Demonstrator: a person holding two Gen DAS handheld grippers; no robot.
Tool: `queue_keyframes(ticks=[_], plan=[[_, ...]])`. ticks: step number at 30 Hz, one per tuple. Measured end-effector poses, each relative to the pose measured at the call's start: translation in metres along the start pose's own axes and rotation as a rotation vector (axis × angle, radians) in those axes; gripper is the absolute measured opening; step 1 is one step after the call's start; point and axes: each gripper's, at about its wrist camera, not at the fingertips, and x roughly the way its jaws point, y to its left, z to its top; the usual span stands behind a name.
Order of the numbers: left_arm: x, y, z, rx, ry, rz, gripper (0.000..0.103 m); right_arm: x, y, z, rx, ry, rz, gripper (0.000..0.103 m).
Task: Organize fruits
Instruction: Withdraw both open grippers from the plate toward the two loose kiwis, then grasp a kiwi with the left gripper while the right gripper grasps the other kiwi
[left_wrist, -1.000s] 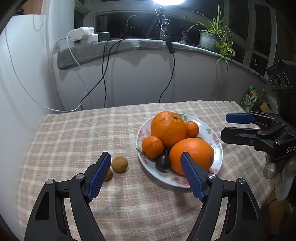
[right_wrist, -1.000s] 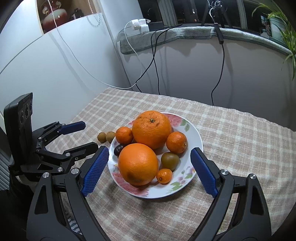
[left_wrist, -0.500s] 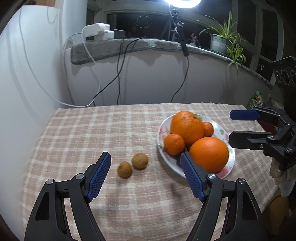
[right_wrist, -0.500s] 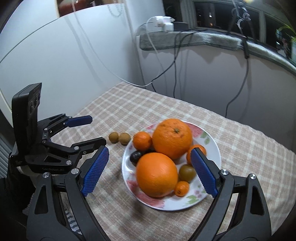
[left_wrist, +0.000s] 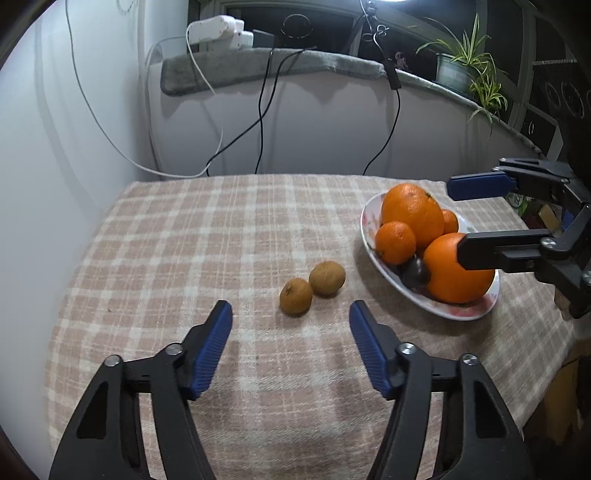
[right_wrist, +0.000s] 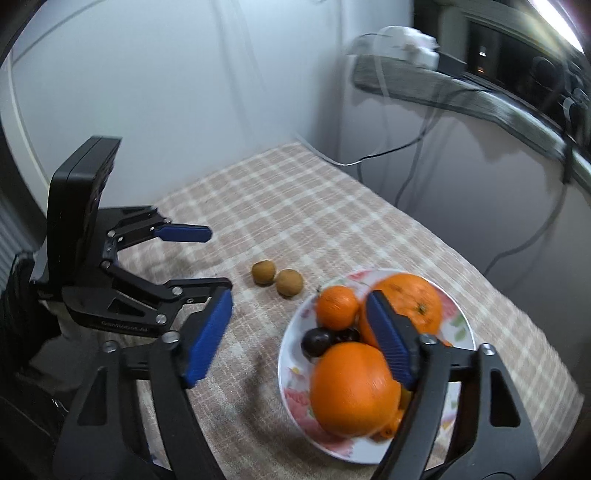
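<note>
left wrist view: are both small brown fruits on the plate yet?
No: both small brown fruits lie on the checked tablecloth, beside the plate and ahead of the left gripper, whose jaws stand open.

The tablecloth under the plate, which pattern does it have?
Beige and cream checks on the tablecloth, clearest in the left wrist view.

Dim indoor scene lit from a bright lamp (left_wrist: 384, 2) above the window; soft shadows under the plate (left_wrist: 369, 236). Fisheye bending darkens corners. Right wrist view is motion-blurred throughout.
</note>
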Motion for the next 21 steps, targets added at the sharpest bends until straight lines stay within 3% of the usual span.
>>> queue_keyframes(ticks=[3, 9, 21], plan=[[0.004, 0.002, -0.001, -0.004, 0.013, -0.019, 0.052, 0.013, 0.005, 0.007, -0.048, 0.042, 0.02, 0.058], [0.017, 0.007, -0.001, -0.008, 0.046, -0.056, 0.041, 0.042, 0.017, 0.015, -0.161, 0.147, 0.035, 0.046], [0.042, 0.016, 0.006, -0.032, 0.098, -0.09, 0.034, 0.093, 0.02, 0.03, -0.306, 0.311, 0.045, 0.037]])
